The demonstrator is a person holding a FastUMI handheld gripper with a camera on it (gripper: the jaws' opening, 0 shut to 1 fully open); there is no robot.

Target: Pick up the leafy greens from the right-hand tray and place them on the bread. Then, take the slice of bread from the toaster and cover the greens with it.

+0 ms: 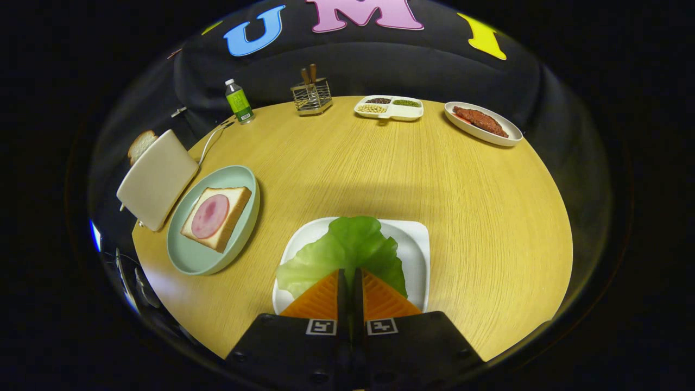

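Just ahead of the fingers: lettuce leaf (347,250) lying on a white tray (415,244), its near edge meeting the fingertips.
Fingers: gripper (350,277) nearly pressed together, a thin gap between them; whether they pinch the leaf's edge I cannot tell.
Target, ahead and to the left: bread with a ham slice (216,216) on a green plate (190,258).
Beyond the plate: toaster (156,179) with a bread slice (140,145) sticking up.
Judgement: leaf not yet moved.

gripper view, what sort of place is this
Probably a staged kitchen table in a recording booth: a toaster with a slice of bread, lettuce on a white tray, and the gripper nearly shut above the lettuce.
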